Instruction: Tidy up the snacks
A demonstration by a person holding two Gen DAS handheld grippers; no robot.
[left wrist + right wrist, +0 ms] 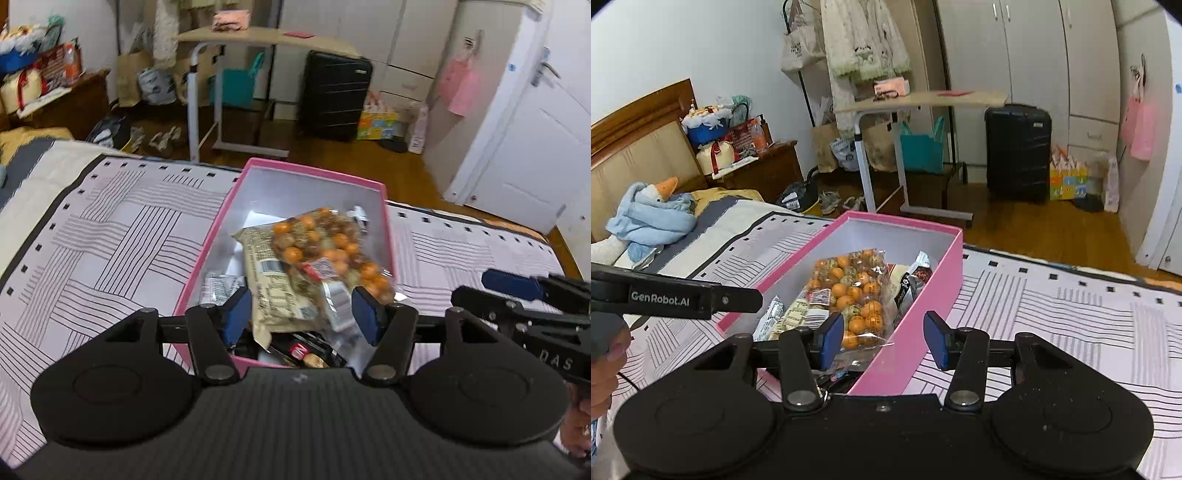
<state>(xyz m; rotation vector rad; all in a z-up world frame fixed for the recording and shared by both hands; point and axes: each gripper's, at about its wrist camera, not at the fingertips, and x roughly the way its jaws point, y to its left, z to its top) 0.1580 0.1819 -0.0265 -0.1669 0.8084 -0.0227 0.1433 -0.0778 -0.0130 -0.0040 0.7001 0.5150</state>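
A pink box with a white inside stands on the striped bedspread; it also shows in the right wrist view. In it lie a clear bag of orange balls, a beige snack pack and several smaller wrappers. My left gripper is open and empty above the box's near end. My right gripper is open and empty, its fingers on either side of the box's right wall. The right gripper also shows at the right edge of the left wrist view.
The bedspread stretches left and right of the box. A blue plush goose lies by the headboard. Beyond the bed stand a rolling desk, a black suitcase, bags and a wardrobe.
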